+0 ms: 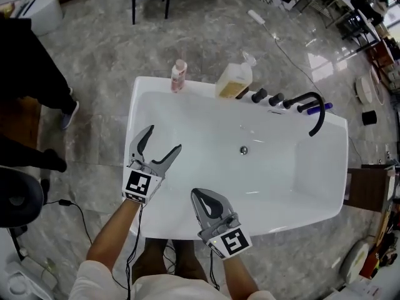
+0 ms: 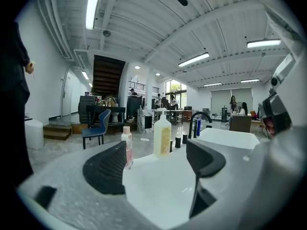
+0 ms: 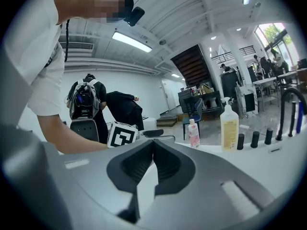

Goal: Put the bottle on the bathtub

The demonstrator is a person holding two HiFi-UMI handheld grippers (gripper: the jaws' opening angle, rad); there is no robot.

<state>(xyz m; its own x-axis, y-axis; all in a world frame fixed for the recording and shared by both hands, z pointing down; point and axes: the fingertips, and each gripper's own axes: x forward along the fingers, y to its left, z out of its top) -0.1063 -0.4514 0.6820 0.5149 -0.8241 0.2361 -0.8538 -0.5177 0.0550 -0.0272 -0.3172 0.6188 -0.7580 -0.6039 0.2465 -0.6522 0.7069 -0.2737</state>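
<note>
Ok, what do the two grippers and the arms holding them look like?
Both the left gripper and right gripper have grey curved tongs with black ribbed pads, and a white cube with black square markers at the base. A thin black cable trails down each. The person wears white short sleeves.
</note>
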